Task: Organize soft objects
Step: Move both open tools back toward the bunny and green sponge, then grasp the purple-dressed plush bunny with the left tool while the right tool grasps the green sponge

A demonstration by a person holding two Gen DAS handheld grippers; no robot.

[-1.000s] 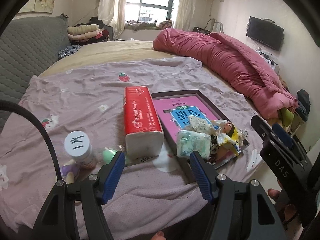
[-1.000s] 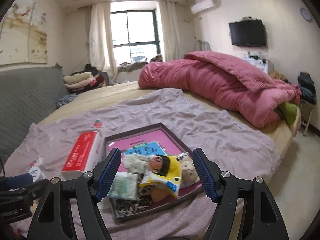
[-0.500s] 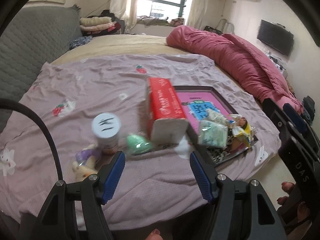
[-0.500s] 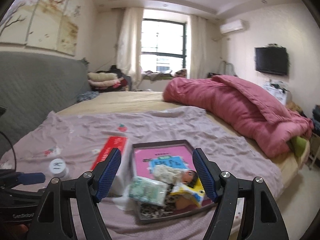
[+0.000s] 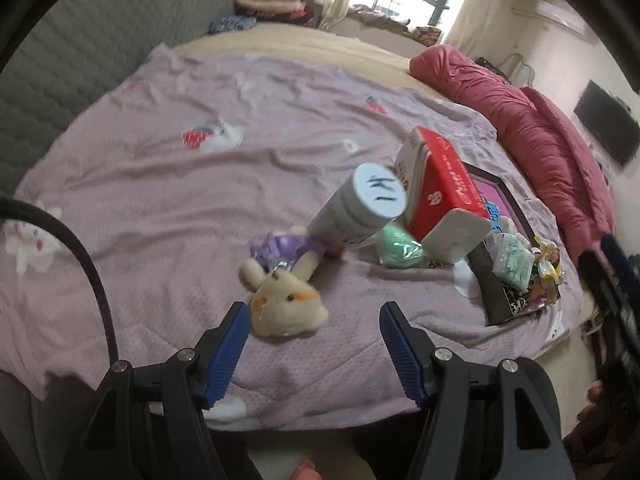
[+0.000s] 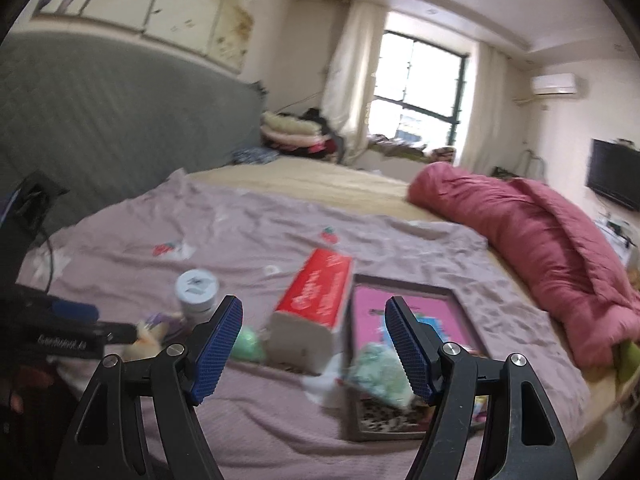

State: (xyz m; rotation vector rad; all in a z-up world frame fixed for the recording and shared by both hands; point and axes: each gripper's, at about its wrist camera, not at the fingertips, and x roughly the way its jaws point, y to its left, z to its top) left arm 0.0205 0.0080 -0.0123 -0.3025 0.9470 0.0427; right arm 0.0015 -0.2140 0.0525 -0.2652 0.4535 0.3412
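A cream plush rabbit in a purple dress [image 5: 286,300] lies on the lilac bedsheet [image 5: 168,208], just ahead of my open left gripper [image 5: 314,344], which points down at it with nothing between the fingers. Beside the plush are a white bottle [image 5: 360,208], a mint-green soft ball [image 5: 400,248] and a red tissue pack [image 5: 440,200]. A dark tray [image 5: 500,300] holds a green-white packet [image 5: 514,266] and a small doll [image 5: 548,260]. My right gripper [image 6: 314,340] is open above the bed edge, with the tissue pack [image 6: 316,300], the tray [image 6: 404,292] and the packet [image 6: 380,374] ahead.
A rolled pink quilt [image 6: 532,232] lies along the bed's right side. The grey padded headboard [image 6: 100,140] stands at the left, folded clothes [image 6: 292,136] at the far end near the window. The left gripper [image 6: 72,332] shows at the right wrist view's left edge.
Both views have swung left. The left gripper has moved left and dipped, bringing the plush rabbit close before its fingers. The right gripper has rolled and shifted left. Both stay open.
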